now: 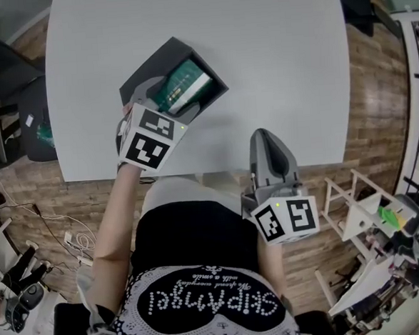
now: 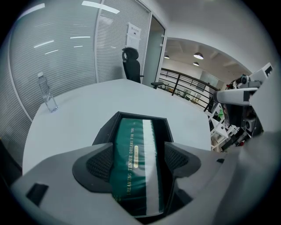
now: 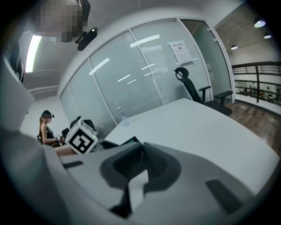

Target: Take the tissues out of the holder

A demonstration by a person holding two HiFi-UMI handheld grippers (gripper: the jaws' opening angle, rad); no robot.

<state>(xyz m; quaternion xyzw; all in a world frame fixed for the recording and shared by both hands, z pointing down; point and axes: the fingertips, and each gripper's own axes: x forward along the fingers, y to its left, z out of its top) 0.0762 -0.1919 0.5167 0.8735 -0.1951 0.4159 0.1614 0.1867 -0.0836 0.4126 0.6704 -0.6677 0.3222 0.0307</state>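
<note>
A green tissue pack [image 1: 182, 83] lies inside a black open-topped holder [image 1: 152, 63] on the white table [image 1: 273, 51]. My left gripper [image 1: 169, 100] reaches into the holder from the near side. In the left gripper view, its jaws sit on either side of the tissue pack [image 2: 131, 154], and both pads [image 2: 102, 166] press against the pack's long sides inside the holder [image 2: 105, 127]. My right gripper [image 1: 264, 136] hovers at the table's front edge, well to the right of the holder. Its jaws are shut together on nothing [image 3: 142, 151].
A water bottle [image 2: 47, 94] stands at the table's far left, and an office chair [image 2: 131, 66] stands beyond the table. A black chair [image 1: 19, 105] is left of the table and a white rack [image 1: 363, 217] is on the floor at right. A seated person [image 3: 46, 127] is in the distance.
</note>
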